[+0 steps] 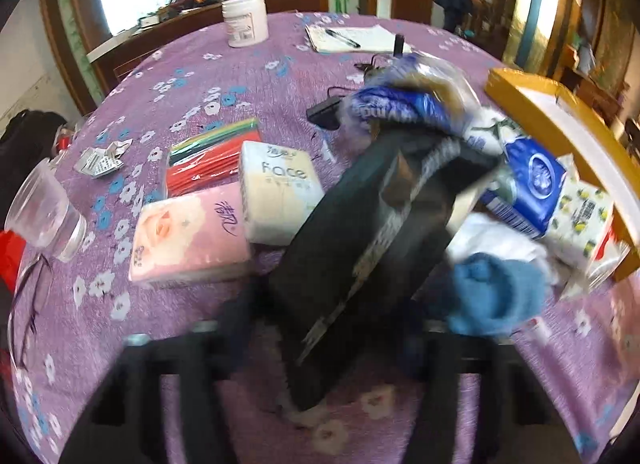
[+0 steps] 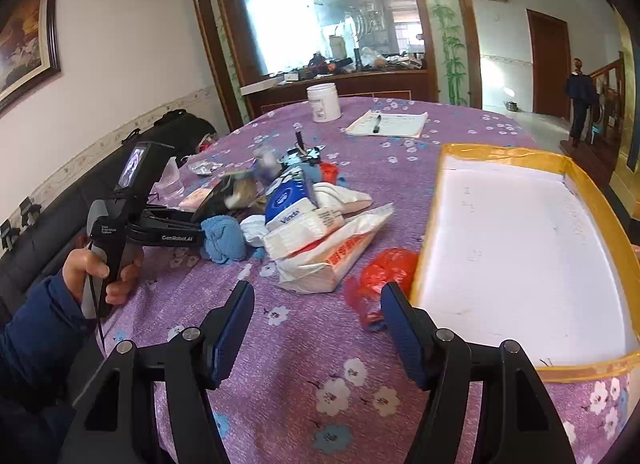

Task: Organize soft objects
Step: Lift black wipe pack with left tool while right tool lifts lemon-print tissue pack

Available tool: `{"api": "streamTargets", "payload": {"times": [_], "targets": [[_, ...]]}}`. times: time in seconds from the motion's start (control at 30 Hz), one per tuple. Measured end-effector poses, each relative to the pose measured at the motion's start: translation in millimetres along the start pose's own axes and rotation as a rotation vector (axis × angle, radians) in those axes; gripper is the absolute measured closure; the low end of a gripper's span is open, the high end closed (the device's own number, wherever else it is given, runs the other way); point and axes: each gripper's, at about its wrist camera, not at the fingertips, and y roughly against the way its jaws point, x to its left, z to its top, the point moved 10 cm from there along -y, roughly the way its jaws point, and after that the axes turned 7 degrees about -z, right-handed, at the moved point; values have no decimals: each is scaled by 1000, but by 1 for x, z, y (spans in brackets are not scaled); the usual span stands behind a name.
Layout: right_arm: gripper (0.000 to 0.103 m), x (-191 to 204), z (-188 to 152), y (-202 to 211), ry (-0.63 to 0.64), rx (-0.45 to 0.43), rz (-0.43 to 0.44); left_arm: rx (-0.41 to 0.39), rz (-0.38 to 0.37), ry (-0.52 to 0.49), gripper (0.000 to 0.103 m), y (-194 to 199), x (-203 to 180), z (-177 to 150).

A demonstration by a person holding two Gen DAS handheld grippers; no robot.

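Black pack (image 1: 360, 248) between left tool (image 1: 336, 304) fingers.

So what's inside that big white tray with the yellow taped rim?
The white tray with the yellow taped rim shows only bare white floor in the right wrist view, apart from a small dark speck near its front edge. Its near right corner runs out of frame, so that part stays unseen.
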Motion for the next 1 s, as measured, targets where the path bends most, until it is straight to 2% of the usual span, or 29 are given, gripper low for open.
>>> {"api": "streamTargets", "payload": {"times": [0.03,0.13,0.23,0.33,0.5,0.57,0.6,0.67,0.7,0.73,0.9,1.0], "targets": [[33,3,1,-3,2,7,-1,-10,1,12,70,4,-4,-3],[33,18,7,-12,42,20,4,-37,-55,72,73,20,-12,-17],[32,34,17,-26,115,32,-25,-55,-89,107,73,36,-17,-35],[28,43,26,-44,156,51,-56,-52,-90,116,73,42,-16,-48],[26,39,35,-85,193,91,-171,-39,-69,125,73,40,-10,-50],[26,36,33,-98,193,110,-189,-34,-63,125,73,37,-9,-47],[26,31,32,-101,197,107,-226,-29,-58,124,72,36,-8,-45],[43,28,34,-98,180,91,-216,-28,-43,113,61,35,-8,-41],[44,26,35,-93,170,82,-218,-32,-31,118,44,34,-6,-38],[44,25,35,-90,161,82,-212,-38,-22,123,36,32,-3,-34],[44,26,25,-66,105,58,-145,-58,-19,106,34,33,-7,-22],[44,28,19,-52,76,48,-96,-84,23,74,22,37,-9,-13]]}}
